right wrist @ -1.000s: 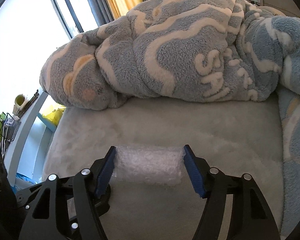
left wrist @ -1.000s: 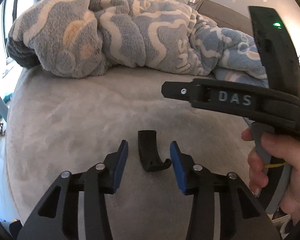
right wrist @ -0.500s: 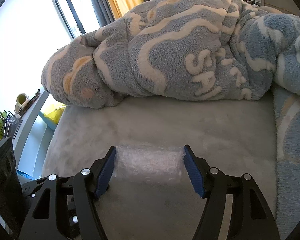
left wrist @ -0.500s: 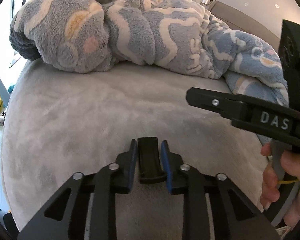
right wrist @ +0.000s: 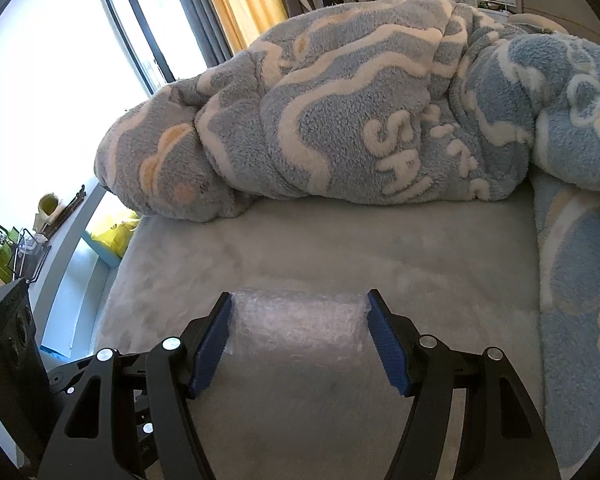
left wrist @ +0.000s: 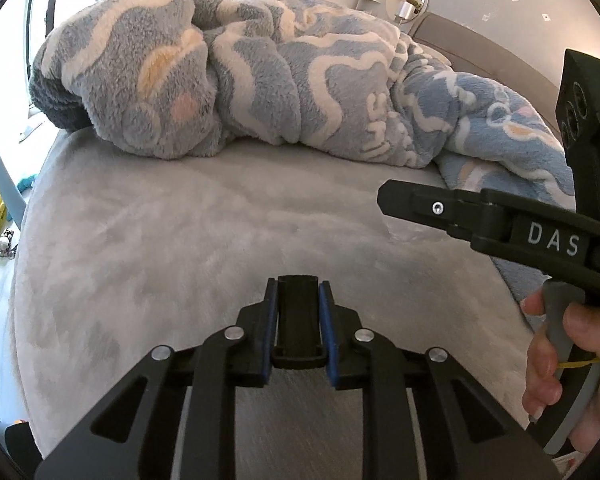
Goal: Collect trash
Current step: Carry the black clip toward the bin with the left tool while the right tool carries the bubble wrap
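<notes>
A small black plastic clip (left wrist: pixel 298 320) sits upright between the blue pads of my left gripper (left wrist: pixel 298 300), which is shut on it just above the grey bed cover (left wrist: pixel 180 248). In the right wrist view a wad of clear bubble wrap (right wrist: pixel 298 322) fills the gap of my right gripper (right wrist: pixel 299 312); both blue pads press on its ends. The right gripper's black body, marked DAS (left wrist: pixel 552 238), reaches in from the right of the left wrist view, with a person's hand (left wrist: pixel 556 372) on its handle.
A bunched blue-and-cream fleece blanket (left wrist: pixel 260 80) lies across the far side of the bed and runs down the right edge (right wrist: pixel 580 280). Left of the bed are a window, a shelf with small items (right wrist: pixel 24 248) and a yellow bag (right wrist: pixel 112 232).
My left gripper's jaws closed from wide apart onto the black clip, which now stands straight between the pads and has lifted slightly. The right gripper kept its grip on the bubble wrap.
</notes>
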Demonstrator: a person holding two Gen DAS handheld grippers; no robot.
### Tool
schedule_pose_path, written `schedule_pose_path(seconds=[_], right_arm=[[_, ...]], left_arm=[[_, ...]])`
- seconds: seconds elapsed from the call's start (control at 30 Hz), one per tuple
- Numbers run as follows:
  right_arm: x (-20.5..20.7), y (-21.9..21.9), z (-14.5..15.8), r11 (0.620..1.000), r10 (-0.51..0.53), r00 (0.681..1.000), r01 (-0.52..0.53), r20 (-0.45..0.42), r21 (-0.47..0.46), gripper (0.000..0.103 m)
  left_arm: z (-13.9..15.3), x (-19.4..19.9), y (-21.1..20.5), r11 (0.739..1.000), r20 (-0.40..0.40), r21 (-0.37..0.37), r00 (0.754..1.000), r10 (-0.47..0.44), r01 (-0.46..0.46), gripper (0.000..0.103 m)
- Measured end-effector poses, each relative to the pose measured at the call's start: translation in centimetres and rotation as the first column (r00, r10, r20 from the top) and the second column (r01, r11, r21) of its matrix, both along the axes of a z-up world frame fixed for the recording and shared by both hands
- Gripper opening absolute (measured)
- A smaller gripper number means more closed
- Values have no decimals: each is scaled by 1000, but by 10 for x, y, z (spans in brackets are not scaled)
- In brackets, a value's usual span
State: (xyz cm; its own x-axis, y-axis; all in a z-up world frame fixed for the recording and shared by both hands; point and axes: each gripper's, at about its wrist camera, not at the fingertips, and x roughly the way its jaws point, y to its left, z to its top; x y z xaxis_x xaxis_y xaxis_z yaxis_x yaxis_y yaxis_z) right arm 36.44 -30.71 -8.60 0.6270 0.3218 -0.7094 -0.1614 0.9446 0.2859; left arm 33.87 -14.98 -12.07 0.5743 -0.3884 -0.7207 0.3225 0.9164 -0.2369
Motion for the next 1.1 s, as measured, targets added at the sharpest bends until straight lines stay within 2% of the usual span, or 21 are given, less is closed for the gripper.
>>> schedule_pose_path(seconds=[0.77,1.1], right_arm=[[-67,39,32,1000,2,997,-2,73,-4,68],[-95,68,32,1000,25,997,-25,76,-5,68]], left_arm=[[34,-66,50,1000,42,-1,999,-4,4,22],[43,-97,79,1000,50,23,999,8,-9,22]])
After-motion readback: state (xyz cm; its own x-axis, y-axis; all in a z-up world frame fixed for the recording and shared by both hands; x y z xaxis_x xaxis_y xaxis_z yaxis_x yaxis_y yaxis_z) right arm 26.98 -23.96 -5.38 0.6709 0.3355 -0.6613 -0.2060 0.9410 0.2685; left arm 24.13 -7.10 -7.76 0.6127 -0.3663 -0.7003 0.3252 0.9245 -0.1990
